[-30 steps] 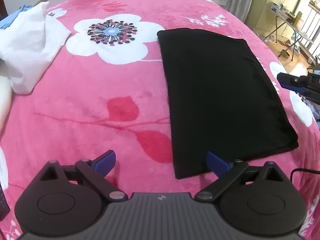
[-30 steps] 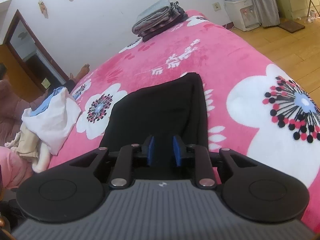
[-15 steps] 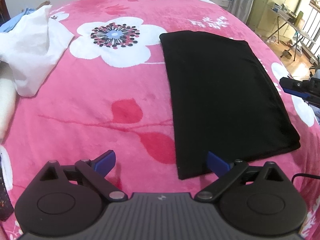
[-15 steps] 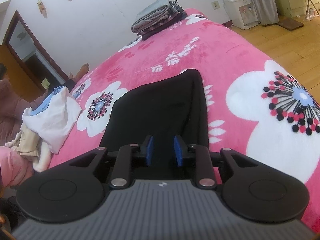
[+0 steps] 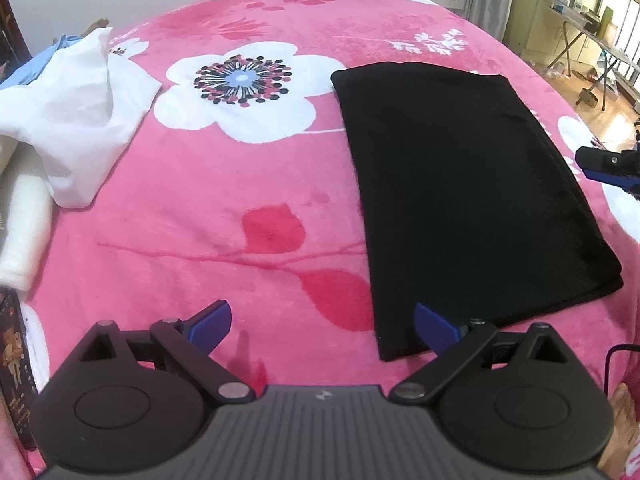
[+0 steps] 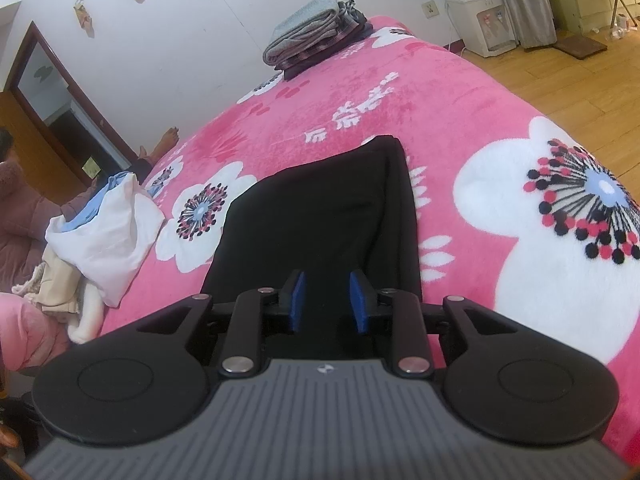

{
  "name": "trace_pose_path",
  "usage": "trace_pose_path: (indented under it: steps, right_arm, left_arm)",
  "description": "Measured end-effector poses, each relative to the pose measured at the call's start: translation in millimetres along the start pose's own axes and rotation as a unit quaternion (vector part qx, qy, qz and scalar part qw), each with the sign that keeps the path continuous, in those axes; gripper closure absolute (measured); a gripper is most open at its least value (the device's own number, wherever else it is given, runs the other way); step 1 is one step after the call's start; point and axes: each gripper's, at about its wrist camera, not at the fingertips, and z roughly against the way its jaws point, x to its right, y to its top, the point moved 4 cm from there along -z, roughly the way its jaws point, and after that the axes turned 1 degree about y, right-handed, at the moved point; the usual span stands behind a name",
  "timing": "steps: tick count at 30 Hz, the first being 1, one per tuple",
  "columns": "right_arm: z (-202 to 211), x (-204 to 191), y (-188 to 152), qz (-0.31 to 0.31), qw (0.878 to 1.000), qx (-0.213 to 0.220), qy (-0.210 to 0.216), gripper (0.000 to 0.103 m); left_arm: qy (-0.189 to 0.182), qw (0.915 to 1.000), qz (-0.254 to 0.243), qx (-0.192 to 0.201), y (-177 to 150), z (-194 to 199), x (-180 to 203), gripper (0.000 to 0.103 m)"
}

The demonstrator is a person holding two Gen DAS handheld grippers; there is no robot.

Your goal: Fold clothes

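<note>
A black garment (image 5: 460, 200), folded into a long rectangle, lies flat on the pink flowered blanket (image 5: 224, 216). My left gripper (image 5: 322, 322) hangs wide open just above the blanket, its right finger over the garment's near left corner and nothing between the jaws. In the right wrist view the same black garment (image 6: 320, 216) stretches away from my right gripper (image 6: 327, 300). That gripper hovers over the garment's near end with a narrow gap between its blue pads, which pinch no cloth. The right gripper (image 5: 600, 166) also shows at the right edge of the left wrist view, beside the garment's long side.
A loose heap of white and blue clothes (image 5: 76, 120) lies at the bed's left side. A stack of folded clothes (image 6: 316, 32) sits at the far end by the wall. A person in pink (image 6: 24, 332) sits at the left. The wooden floor (image 6: 560, 60) lies beyond the bed's right edge.
The left gripper has tilted slightly, so the garment and the far stack sit a little lower in its view. The right gripper's pads stand slightly wider apart. The garment has not moved.
</note>
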Motion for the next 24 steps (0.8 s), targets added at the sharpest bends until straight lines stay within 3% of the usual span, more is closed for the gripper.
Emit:
trace_pose_path:
  steps: [14,19,24]
  right_arm:
    - [0.1,-2.6,-2.7,0.002,1.0,-0.004,0.001,0.077]
    - [2.2,-3.5,-0.7,0.002,1.0,0.0,0.0,0.077]
    - [3.7,-4.3,0.0,0.002,1.0,0.002,0.0,0.077]
  left_arm:
    - [0.014,0.9998,-0.003,0.011,2.1,4.2,-3.6,0.004]
    - [-0.013,0.9999,0.002,-0.001,3.0,5.8,-2.2,0.004]
    - [-0.01,0.9998,-0.017,0.003,4.0,8.6,0.8,0.004]
